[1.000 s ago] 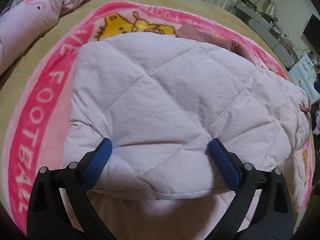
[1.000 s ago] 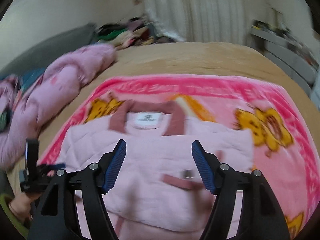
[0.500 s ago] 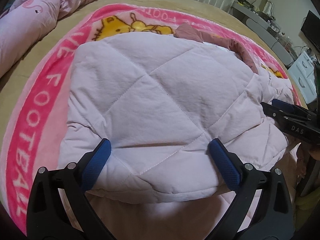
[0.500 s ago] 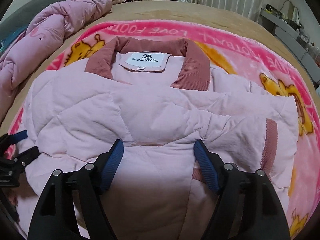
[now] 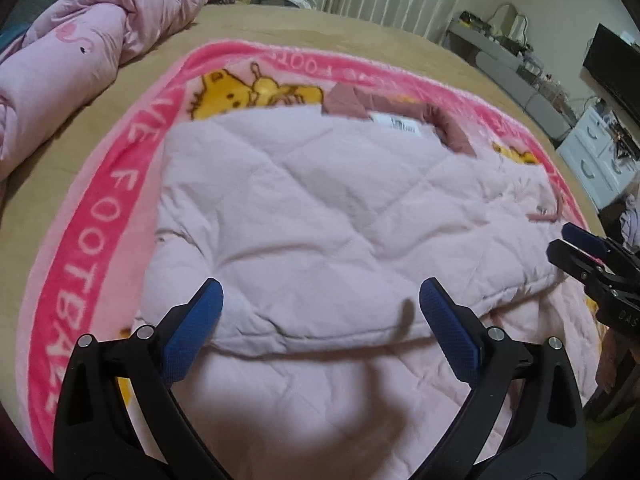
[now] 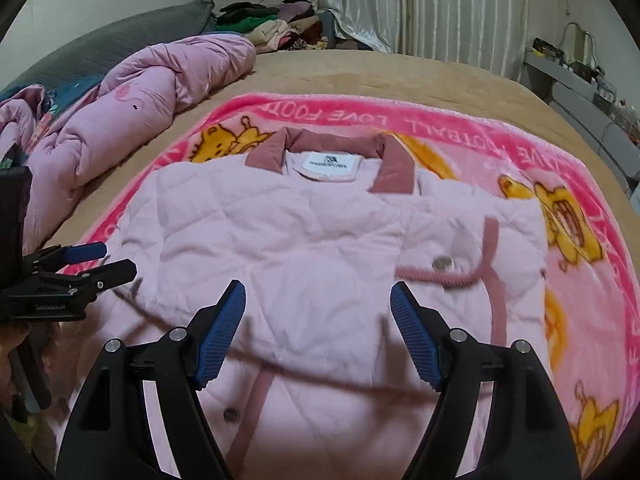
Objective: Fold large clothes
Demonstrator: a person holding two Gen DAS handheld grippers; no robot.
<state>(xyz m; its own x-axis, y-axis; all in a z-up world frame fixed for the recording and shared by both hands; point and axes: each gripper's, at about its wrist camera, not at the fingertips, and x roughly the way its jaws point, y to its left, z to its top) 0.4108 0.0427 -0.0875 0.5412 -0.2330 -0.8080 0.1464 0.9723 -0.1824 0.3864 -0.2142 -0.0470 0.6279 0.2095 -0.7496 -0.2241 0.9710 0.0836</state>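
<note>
A pale pink quilted jacket (image 5: 320,216) with a dusty-rose collar (image 6: 390,164) lies on a pink cartoon blanket (image 5: 100,208), its lower part folded up over the body. My left gripper (image 5: 320,312) is open and empty, hovering above the fold's near edge. My right gripper (image 6: 318,320) is open and empty above the jacket's front. The right gripper also shows at the right edge of the left wrist view (image 5: 588,256); the left gripper shows at the left edge of the right wrist view (image 6: 80,268).
A rolled pink duvet (image 6: 132,104) lies at the left on the tan bed (image 6: 360,72). A pile of clothes (image 6: 272,24) sits at the far end. Grey and white furniture (image 5: 592,152) stands to the right of the bed.
Both grippers have pulled back and up from the jacket. The jacket now lies flatter and farther away in both views, and its collar label shows in the left wrist view.
</note>
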